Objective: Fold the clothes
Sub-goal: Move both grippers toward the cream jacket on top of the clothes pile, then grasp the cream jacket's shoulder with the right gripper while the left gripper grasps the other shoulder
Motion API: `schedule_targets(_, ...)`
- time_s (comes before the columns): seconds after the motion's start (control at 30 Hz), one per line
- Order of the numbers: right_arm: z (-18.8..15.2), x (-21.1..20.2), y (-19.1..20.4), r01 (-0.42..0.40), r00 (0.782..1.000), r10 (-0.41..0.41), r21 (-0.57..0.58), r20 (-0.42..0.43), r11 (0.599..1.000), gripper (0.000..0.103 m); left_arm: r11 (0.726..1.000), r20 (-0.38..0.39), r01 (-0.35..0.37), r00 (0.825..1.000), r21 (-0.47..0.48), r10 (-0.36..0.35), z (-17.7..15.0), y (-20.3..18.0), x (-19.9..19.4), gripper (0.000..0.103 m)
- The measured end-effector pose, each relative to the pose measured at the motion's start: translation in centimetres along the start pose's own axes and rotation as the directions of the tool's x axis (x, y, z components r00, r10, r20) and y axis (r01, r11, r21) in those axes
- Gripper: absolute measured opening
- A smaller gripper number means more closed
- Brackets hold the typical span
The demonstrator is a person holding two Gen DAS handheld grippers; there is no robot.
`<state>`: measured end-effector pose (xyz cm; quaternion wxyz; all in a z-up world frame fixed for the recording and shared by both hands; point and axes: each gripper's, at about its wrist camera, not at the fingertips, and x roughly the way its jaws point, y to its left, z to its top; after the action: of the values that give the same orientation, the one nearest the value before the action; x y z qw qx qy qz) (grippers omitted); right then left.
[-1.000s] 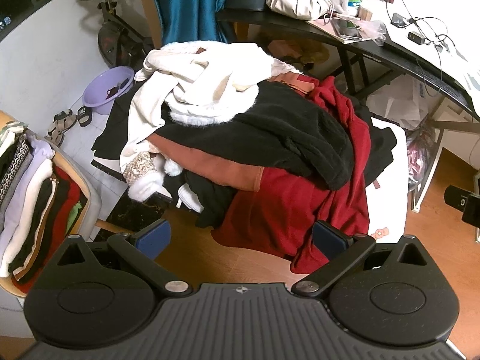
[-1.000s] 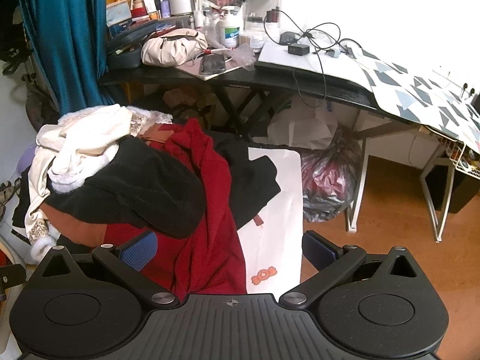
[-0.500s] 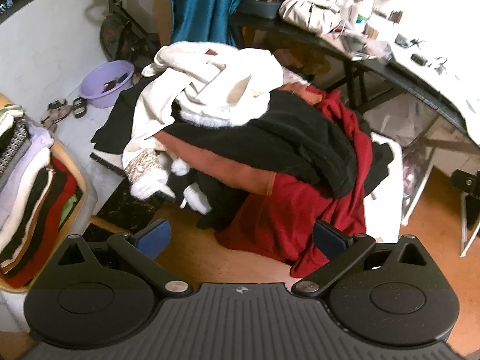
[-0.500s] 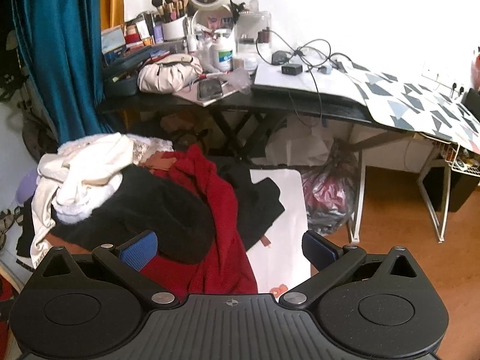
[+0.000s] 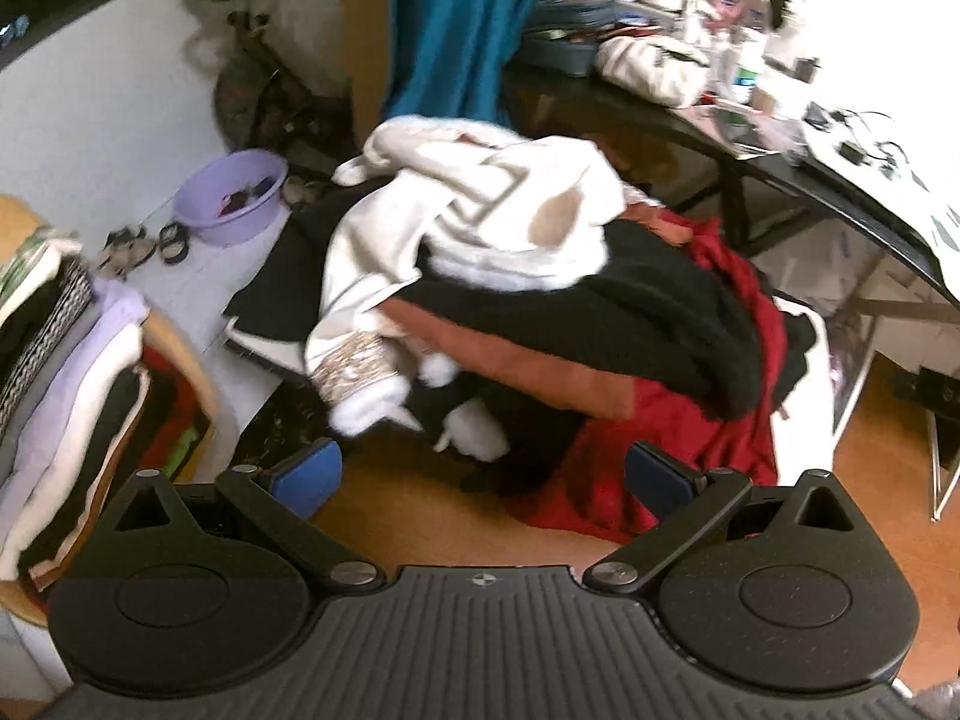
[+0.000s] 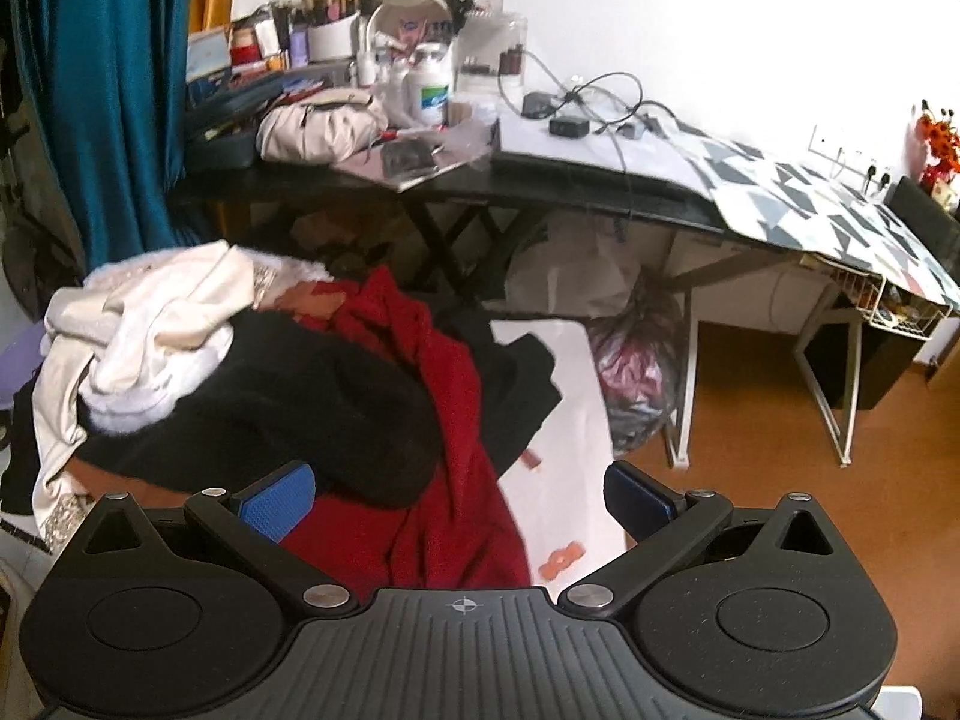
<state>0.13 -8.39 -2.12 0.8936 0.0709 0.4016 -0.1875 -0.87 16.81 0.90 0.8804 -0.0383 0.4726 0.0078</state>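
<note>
In front of the cluttered black desk the heap of unfolded clothes waits, my left claw and right claw both spread wide, holding nothing. I judge it best to lift the cream garment off the top by one edge, clear of the black knit beneath. Its outline is lost in the tangle and the left view is blurred.

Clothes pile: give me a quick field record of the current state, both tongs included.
pile: unfolded heap
top layer: cream white garment
under it: black fleece, rust garment, red garment
folded stack: far left, in a basket
left tongs: open, empty, short of the pile
right tongs: open, empty, above the red garment
background: cluttered black desk, teal curtain, purple basin
</note>
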Motion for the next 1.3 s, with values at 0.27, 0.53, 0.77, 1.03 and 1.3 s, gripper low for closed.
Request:
schedule_targets(0.27,-0.2,-0.3,2.7,0.018,0.999,-0.018,0.001,0.035,1.0,0.102,1.0,0.108,0.006,0.994,-0.017,-0.004,0.7,3.5,0.5,0.102)
schedule_targets(0.53,1.0,2.1,3.6,0.044,0.999,-0.044,-0.002,0.025,0.999,0.102,0.999,0.097,-0.035,0.995,-0.024,0.038,3.0,4.6,2.7,0.103)
schedule_targets(0.77,3.4,7.3,6.6,-0.008,1.0,0.008,-0.028,-0.021,1.0,0.102,0.995,0.062,-0.074,0.995,-0.062,0.077,6.4,5.6,6.8,0.102)
schedule_targets(1.03,9.1,15.3,10.3,-0.073,0.995,0.071,-0.023,-0.064,0.997,0.102,0.984,0.053,-0.15,0.986,-0.096,0.156,13.4,5.8,12.1,0.103)
schedule_targets(1.3,13.2,21.9,13.6,-0.126,0.987,0.118,-0.061,-0.112,0.99,0.102,0.978,0.02,-0.184,0.982,-0.098,0.186,18.1,6.8,16.9,0.103)
